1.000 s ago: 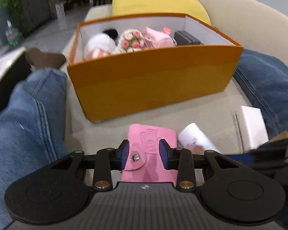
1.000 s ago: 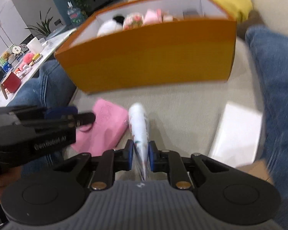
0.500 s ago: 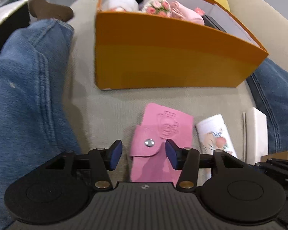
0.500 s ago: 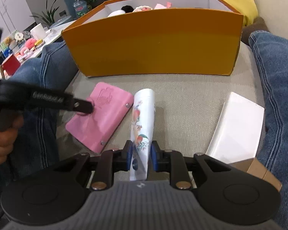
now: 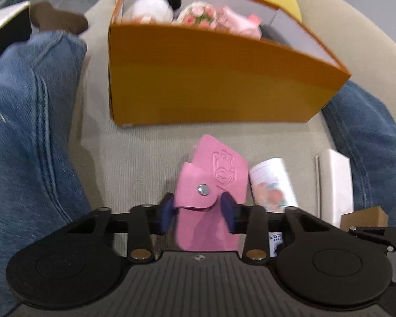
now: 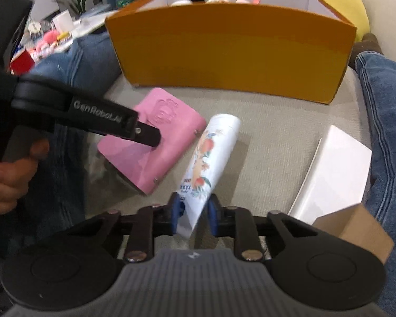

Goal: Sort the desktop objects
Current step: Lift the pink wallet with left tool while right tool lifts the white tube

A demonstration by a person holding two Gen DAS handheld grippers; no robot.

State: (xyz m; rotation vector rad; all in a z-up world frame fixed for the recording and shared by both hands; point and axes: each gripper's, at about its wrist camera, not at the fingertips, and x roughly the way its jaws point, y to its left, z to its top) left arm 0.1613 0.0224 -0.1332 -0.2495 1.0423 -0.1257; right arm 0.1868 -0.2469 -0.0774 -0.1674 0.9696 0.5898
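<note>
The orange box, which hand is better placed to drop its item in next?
Probably the left. Its gripper is closed on the pink wallet, directly in line with the orange box; the right gripper only pinches the tube by its tail.

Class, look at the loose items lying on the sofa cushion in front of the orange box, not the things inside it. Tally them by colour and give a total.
Pink: 1, the pink wallet
White with a fruit print: 1, the tube
Plain white: 1, the flat white box
Brown: 1, the cardboard box
Total: 4
</note>
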